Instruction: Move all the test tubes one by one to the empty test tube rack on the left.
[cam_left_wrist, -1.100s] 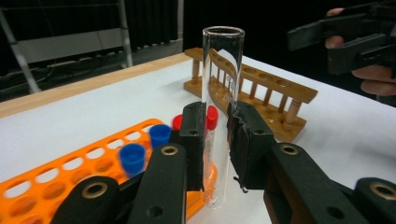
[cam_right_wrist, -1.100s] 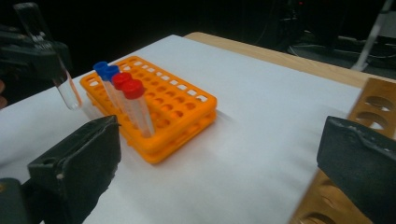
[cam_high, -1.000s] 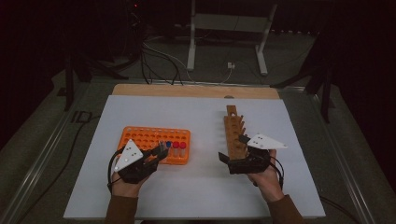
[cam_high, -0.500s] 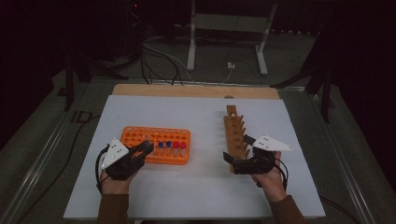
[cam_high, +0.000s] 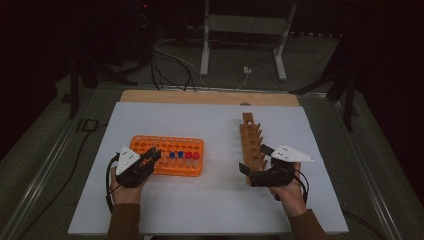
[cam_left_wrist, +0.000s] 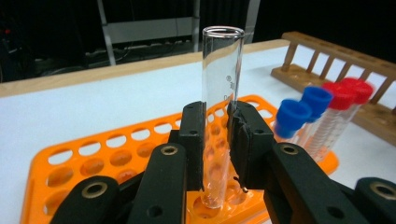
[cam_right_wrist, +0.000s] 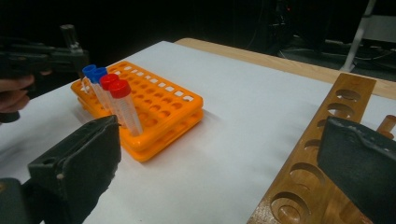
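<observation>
My left gripper (cam_left_wrist: 218, 126) is shut on a clear glass test tube (cam_left_wrist: 223, 93), which stands upright with its foot in a hole of the orange rack (cam_left_wrist: 93, 158). In the high view this gripper (cam_high: 150, 159) is at the left end of the orange rack (cam_high: 165, 169). Two blue-capped tubes (cam_left_wrist: 299, 112) and two red-capped tubes (cam_left_wrist: 343, 93) stand in the rack's right part. My right gripper (cam_high: 255, 160) is open, its jaws wide apart, at the near end of the wooden rack (cam_high: 251, 137). Nothing lies between its jaws (cam_right_wrist: 219, 163).
Both racks rest on a white board (cam_high: 220, 200) with a wooden strip (cam_high: 210, 97) along its far edge. Behind the table are floor cables (cam_high: 170, 65) and a metal stand (cam_high: 240, 30). Bare board lies between the two racks.
My left gripper has carried the glass tube leftward and down to the orange rack's left end. The right gripper has stayed put.
</observation>
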